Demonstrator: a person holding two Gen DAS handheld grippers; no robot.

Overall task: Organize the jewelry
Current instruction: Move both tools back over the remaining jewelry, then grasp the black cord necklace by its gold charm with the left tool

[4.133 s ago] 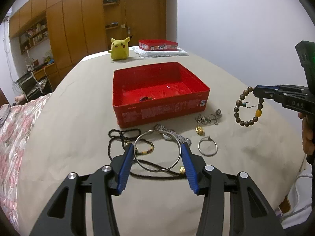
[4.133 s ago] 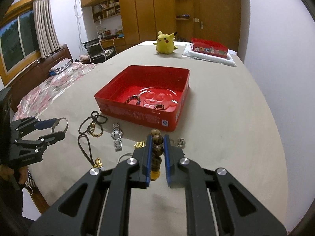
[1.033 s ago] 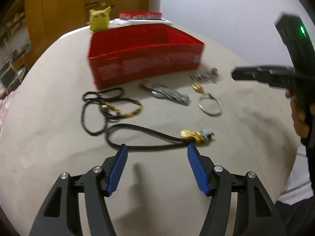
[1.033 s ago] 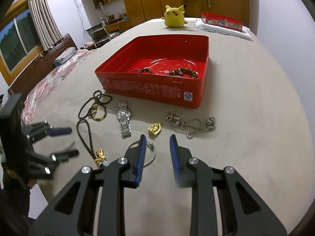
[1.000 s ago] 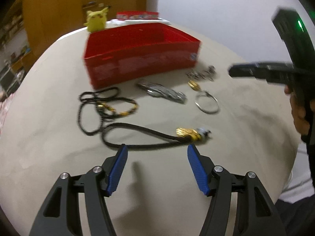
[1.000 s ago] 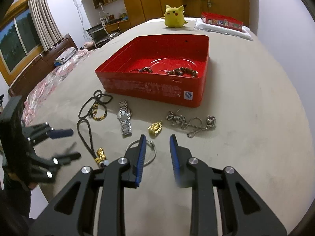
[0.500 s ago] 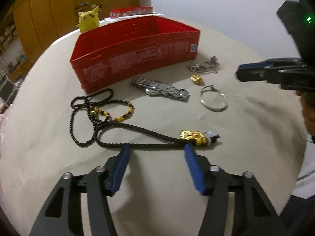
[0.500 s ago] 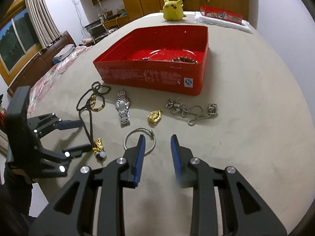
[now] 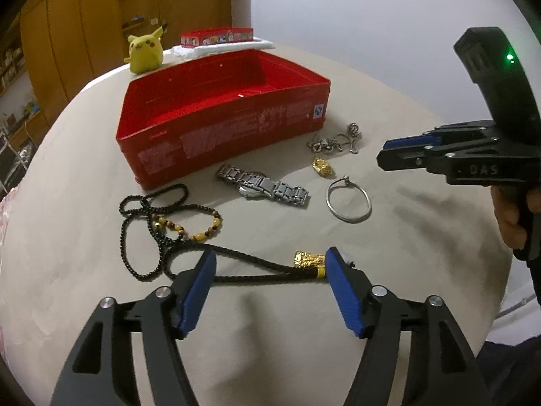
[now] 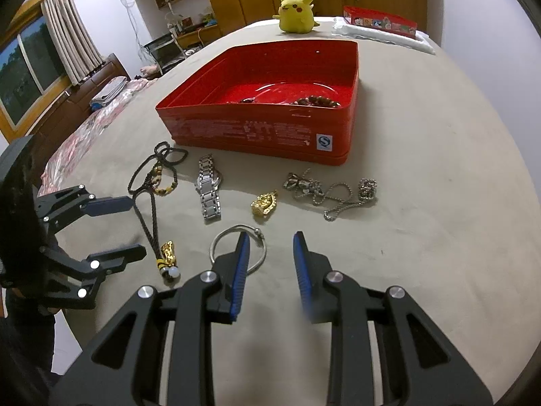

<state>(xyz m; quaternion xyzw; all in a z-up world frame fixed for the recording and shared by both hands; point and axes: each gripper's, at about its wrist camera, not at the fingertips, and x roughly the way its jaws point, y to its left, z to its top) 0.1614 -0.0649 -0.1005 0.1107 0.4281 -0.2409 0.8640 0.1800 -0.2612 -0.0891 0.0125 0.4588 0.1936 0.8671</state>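
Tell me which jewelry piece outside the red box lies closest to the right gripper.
The plain silver bangle: the right gripper hangs right above its rim, while the others lie farther off.

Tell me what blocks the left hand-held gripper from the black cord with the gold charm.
Nothing visible. The left hand-held gripper stands open right over the black cord, its gold charm beside one finger.

Glossy red tin [image 10: 257, 132]; polished metal watch [image 10: 209, 196] and bangle [image 9: 348, 198]; shiny gold pendant [image 10: 263, 204]; braided black cord [image 9: 250, 257]; matt beige cloth on the table [image 10: 422, 237]; fuzzy yellow plush [image 10: 297, 8].
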